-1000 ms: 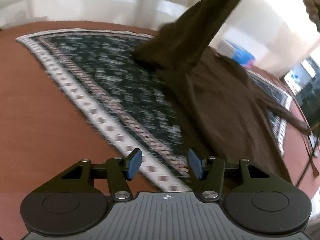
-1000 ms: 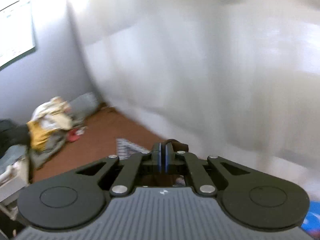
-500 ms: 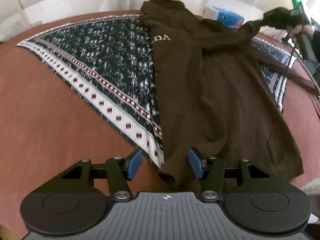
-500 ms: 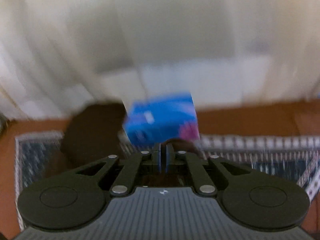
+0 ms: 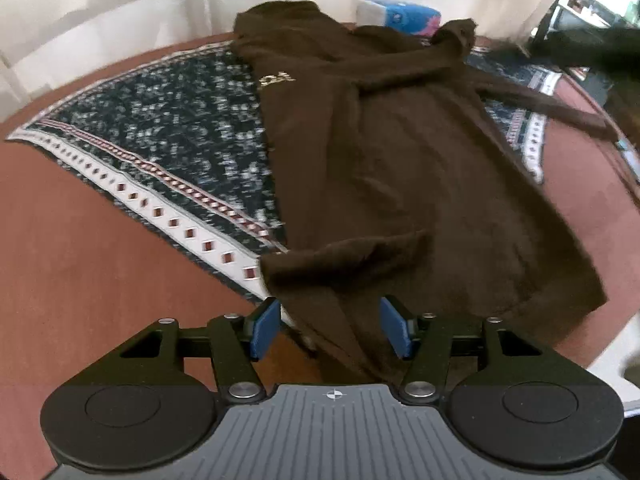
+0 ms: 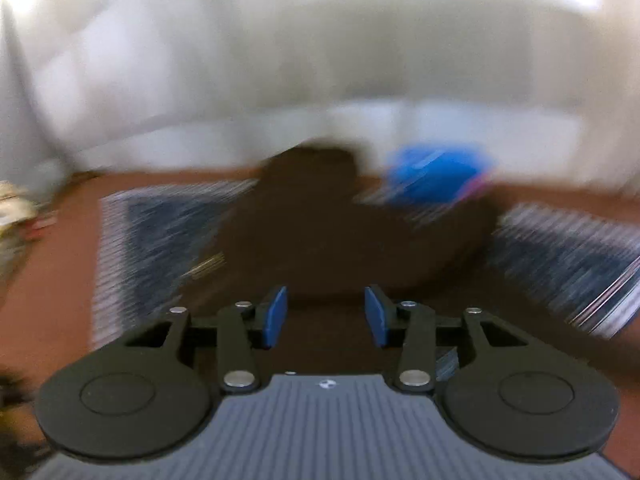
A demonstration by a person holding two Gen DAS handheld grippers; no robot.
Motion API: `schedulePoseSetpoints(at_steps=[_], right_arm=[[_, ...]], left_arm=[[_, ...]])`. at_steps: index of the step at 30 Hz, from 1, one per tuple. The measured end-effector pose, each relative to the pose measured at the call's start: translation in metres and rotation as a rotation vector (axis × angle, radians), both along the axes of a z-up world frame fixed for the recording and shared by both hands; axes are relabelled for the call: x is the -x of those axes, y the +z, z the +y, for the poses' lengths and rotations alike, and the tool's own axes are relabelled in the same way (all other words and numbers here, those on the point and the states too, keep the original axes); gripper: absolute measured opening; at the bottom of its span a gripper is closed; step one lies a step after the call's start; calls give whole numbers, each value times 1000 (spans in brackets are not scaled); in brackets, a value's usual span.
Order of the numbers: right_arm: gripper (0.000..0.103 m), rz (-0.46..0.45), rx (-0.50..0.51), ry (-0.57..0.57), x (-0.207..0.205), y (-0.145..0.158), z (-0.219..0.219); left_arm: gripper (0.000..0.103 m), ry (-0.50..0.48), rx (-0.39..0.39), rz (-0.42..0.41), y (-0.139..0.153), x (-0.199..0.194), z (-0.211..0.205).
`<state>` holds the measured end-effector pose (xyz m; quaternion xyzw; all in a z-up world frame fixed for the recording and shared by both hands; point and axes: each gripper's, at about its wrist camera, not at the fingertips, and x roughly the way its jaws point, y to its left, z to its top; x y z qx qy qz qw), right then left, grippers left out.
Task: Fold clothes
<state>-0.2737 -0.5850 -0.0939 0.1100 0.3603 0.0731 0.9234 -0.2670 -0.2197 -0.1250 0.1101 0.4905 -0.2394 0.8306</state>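
My left gripper (image 5: 328, 328) tilts down, jaws apart, over the near hem of the brown garment (image 5: 400, 152), which lies flat along a patterned rug (image 5: 160, 128); my right gripper (image 6: 326, 316) is opening, nothing pinched, above blurred brown cloth.

The right wrist view is motion-blurred, smearing the brown garment (image 6: 320, 232) and blue package (image 6: 436, 178).
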Motion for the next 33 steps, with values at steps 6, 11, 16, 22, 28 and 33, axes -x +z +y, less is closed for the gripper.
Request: schedulePoseSetpoints(at_steps=[6,11,16,22,28,33], right_arm=[[48,166,-152,72,59,-25,64],[48,215,-208,-12,85,-35,79],[50,231,-210,-83,98,-37,77],[51,255,-217,-81,101,-49,93],[51,279,-248,-39,99,-64,113],[22,359,-185,-1,95,-94,129]], left_arm=[[65,61,82,44,-12,-5,19],[1,-197,130,-31,3,18,-2],[0,-410,9,20,-22,53,-23],[32,-420,51,124,-33,58,-12],[43,-238,155,143,-18,32,20],[39,-224,82,103,-38,13,3]])
